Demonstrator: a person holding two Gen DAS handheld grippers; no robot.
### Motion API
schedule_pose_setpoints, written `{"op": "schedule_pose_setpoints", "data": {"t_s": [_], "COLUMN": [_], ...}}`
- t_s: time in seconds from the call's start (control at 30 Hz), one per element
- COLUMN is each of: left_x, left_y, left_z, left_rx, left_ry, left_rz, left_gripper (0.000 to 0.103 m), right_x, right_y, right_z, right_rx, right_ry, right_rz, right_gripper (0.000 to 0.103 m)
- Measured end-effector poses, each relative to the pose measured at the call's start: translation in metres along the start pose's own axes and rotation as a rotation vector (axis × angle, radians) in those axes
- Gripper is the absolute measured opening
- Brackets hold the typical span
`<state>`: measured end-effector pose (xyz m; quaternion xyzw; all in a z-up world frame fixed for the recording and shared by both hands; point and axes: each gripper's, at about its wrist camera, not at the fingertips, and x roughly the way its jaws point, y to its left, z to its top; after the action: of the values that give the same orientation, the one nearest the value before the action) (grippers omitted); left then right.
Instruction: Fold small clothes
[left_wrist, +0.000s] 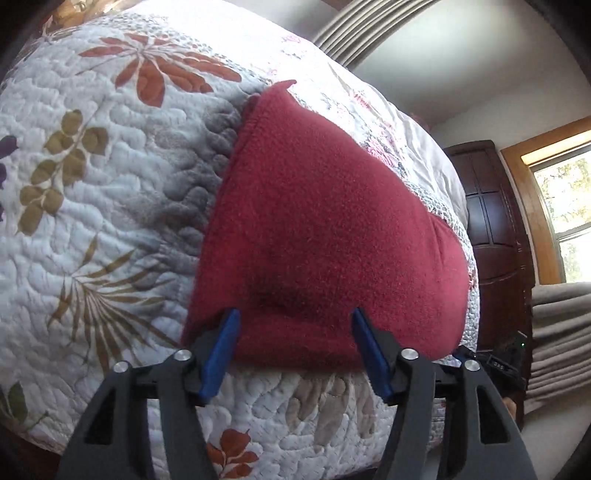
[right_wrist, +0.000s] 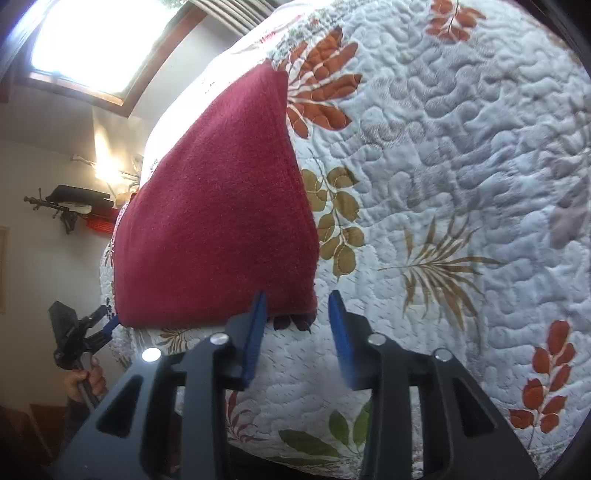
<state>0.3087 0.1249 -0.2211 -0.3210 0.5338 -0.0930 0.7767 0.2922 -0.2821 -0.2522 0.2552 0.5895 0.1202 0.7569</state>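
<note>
Left wrist view: red fleece garment (left_wrist: 314, 229) flat on floral quilt (left_wrist: 92, 206), already doubled over by the look of it, near edge close to quilt's front drop. Left gripper (left_wrist: 295, 347) at that near edge, blue fingers (left_wrist: 221, 350) spread wide apart, straddling the hem, nothing pinched. Dark wardrobe (left_wrist: 491, 229) & window (left_wrist: 569, 206) off beyond fleece's far right side.

Right wrist view: same fleece (right_wrist: 218, 214), tapering away to a far corner. Right gripper (right_wrist: 297, 332) at near right corner of fleece, fingers (right_wrist: 341, 336) parted w/ a gap, holding nothing; cloth edge just ahead of tips, contact w/ left pad unclear. Other gripper (right_wrist: 107, 326) visible at fleece's near left corner, a hand (right_wrist: 83, 382) on its handle.

Handling, judged: fleece = light, soft, thick, grippy nap, so unlikely to slip from pads but floppy, sags if held at one point only. Layers prob. stacked, so pinch must take all layers or top one peels off. Best hold: both near corners, right at hem, pads well over the edge, then lift together & carry toward far edge of fleece. Risk: snagging quilt under fleece w/ lower finger.
</note>
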Motion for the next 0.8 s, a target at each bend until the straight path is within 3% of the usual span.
{"op": "schedule_pose_setpoints", "data": {"t_s": [0.17,0.37,0.53,0.8], "left_x": [-0.034,-0.038,-0.015,0.010], "left_y": [0.019,0.050,0.063,0.072], "left_z": [0.003,0.031,0.060,0.100], "left_rx": [-0.065,-0.169,-0.201,-0.201], "left_ry": [0.013,0.042,0.134,0.218], "left_rz": [-0.032,-0.139,-0.209,-0.288], "left_gripper": [0.092,0.096,0.099,0.099], "right_x": [-0.026,-0.006,0.020,0.068], "right_y": [0.034,0.119,0.195,0.282], "right_z": [-0.034,-0.073,-0.097,-0.112], "right_rx": [-0.077,-0.274,-0.469,-0.594], "right_ry": [-0.054,-0.046,-0.043,0.059], "right_rz": [-0.025,-0.117,-0.176,-0.224], "right_gripper": [0.053,0.062,0.071,0.078]}}
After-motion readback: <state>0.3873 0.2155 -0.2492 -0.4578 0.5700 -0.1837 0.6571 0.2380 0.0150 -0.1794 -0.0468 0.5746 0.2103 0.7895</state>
